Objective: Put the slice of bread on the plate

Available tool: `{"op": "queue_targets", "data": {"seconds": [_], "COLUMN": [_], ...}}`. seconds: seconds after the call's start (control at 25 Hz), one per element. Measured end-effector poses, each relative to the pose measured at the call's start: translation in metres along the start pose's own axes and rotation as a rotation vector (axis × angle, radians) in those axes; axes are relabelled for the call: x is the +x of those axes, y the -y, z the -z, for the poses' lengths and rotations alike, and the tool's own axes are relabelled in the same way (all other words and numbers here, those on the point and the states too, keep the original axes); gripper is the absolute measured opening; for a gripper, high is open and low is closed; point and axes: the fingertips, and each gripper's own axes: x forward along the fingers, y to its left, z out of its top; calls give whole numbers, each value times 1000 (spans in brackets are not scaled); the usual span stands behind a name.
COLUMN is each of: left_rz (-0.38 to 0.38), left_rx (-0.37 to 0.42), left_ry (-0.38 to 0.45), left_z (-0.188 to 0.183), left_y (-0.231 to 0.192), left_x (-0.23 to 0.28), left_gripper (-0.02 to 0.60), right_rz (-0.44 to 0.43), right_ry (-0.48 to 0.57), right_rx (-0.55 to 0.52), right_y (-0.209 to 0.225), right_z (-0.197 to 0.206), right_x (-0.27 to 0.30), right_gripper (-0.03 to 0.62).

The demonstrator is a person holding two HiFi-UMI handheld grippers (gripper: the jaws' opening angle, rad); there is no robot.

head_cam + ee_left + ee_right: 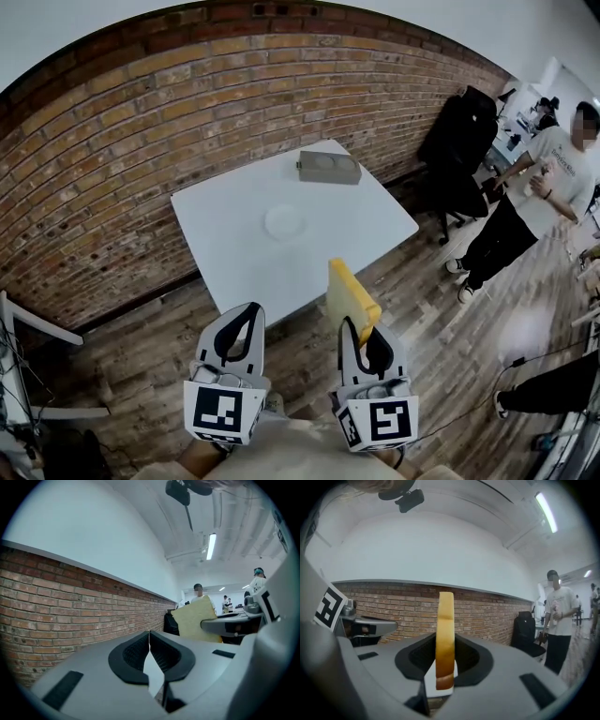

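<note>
A yellow slice of bread [351, 292] stands on edge between the jaws of my right gripper [362, 330], which is shut on it above the wooden floor, short of the table. In the right gripper view the bread [445, 639] rises upright out of the right gripper [445, 662]. My left gripper [241, 317] is beside it, shut and empty; in its own view the left gripper [149, 641] has its tips touching, and the bread [197, 618] shows to the right. A white plate [284, 222] lies near the middle of the white table [225, 253].
A grey toaster-like box [329, 167] sits at the table's far right corner. A brick wall [141, 112] runs behind the table. A black chair [459, 141] and a standing person [525, 202] are on the right. Another person's leg [548, 389] shows at lower right.
</note>
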Motion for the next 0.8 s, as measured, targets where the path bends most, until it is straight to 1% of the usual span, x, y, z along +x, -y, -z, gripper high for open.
{"op": "queue_targets", "data": {"seconds": [0.12, 0.24, 0.36, 0.48, 0.64, 0.8], "left_rz": [9, 8, -14, -39, -43, -40], "left_rx": [-29, -41, -49, -44, -27, -19], "left_ry": [-1, 2, 9, 11, 4, 22], "left_z": [4, 5, 8, 12, 12, -2], "left_y": [-6, -15, -24, -35, -38, -36], "left_x": [7, 8, 7, 8, 22, 46], "left_gripper": [14, 14, 14, 14, 14, 14], "right_rz": [22, 37, 24, 5, -5, -7], "right_ry": [-29, -30, -20, -7, 8, 42], "right_rx": [-20, -35, -55, -59, -46, -49], "right_y": [3, 4, -1, -7, 0, 16], "right_z": [1, -1, -6, -7, -7, -18], "right_x": [2, 8, 17, 26, 43, 66], "right_gripper": [94, 94, 94, 94, 94, 94]}}
